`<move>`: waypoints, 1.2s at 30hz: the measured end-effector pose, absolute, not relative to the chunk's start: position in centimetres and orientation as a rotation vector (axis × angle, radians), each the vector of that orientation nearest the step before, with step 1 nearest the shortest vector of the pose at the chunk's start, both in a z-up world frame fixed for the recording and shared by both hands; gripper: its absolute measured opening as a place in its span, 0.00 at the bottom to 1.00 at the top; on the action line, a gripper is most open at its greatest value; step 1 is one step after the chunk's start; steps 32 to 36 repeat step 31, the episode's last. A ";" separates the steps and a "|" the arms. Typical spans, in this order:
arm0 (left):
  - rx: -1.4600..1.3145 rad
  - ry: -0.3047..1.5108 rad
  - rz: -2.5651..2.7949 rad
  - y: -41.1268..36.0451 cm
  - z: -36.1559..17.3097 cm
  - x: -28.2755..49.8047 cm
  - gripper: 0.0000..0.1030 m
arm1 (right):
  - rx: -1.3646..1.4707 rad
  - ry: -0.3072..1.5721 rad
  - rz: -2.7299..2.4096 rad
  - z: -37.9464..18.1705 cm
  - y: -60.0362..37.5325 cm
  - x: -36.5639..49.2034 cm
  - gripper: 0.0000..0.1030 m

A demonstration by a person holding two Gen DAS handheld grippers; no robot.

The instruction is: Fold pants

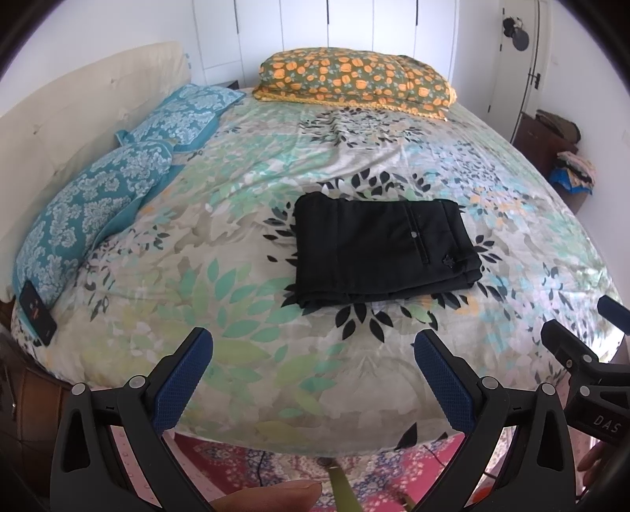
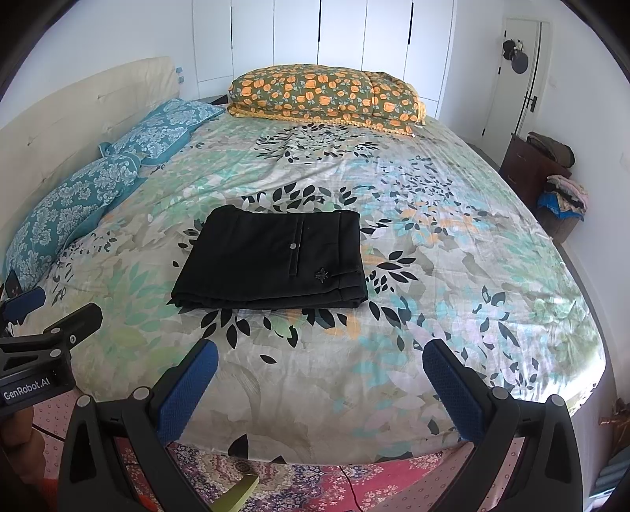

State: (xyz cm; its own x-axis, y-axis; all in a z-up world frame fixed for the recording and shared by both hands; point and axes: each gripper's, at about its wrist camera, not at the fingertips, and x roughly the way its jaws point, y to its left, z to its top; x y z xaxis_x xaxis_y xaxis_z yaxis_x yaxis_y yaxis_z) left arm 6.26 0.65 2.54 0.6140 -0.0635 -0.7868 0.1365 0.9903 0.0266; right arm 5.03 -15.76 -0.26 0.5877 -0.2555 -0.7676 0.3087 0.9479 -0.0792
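Left tongs (image 1: 313, 350): hanging over the near edge of the bed, blue pads spread wide apart and gripping nothing; also showing at the left edge of the right wrist view (image 2: 59, 311).
Right tongs (image 2: 319, 360): hovering beside the left pair over the same near edge, pads parted wide and gripping nothing; their tips are peeking into the left wrist view at its right edge (image 1: 582, 327).
Black pants (image 1: 384, 250): lying folded into a flat rectangle near the middle of the bed, well clear of both tongs, with a buttoned back pocket and a small emblem facing up; layered edges are showing along the near side (image 2: 271, 258).
Bed (image 2: 453, 315): wearing a leaf-patterned cover in green, grey and black, and carrying the pants.
Teal pillows (image 1: 86, 212): leaning in a row against the cream headboard (image 1: 78, 98) on the left.
Orange floral quilt (image 2: 327, 96): sitting folded at the far side of the bed, well apart from the pants.
Phone (image 1: 37, 313): lying dark on the bed's left edge, just beside the nearest pillow.
Rug (image 2: 315, 488): showing pink and patterned on the floor beneath the tongs.
Wardrobe doors (image 2: 334, 35): standing white along the far wall.
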 end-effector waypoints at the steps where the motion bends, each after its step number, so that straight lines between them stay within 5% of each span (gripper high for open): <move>1: 0.087 0.903 -0.113 0.7 2.5 6.3 0.99 | 0.064 0.884 -0.329 -0.3 -15.8 5.0 1.00; 36: 0.099 0.909 -0.125 0.5 2.1 6.2 0.99 | 0.066 0.882 -0.329 -0.2 -15.6 5.0 1.00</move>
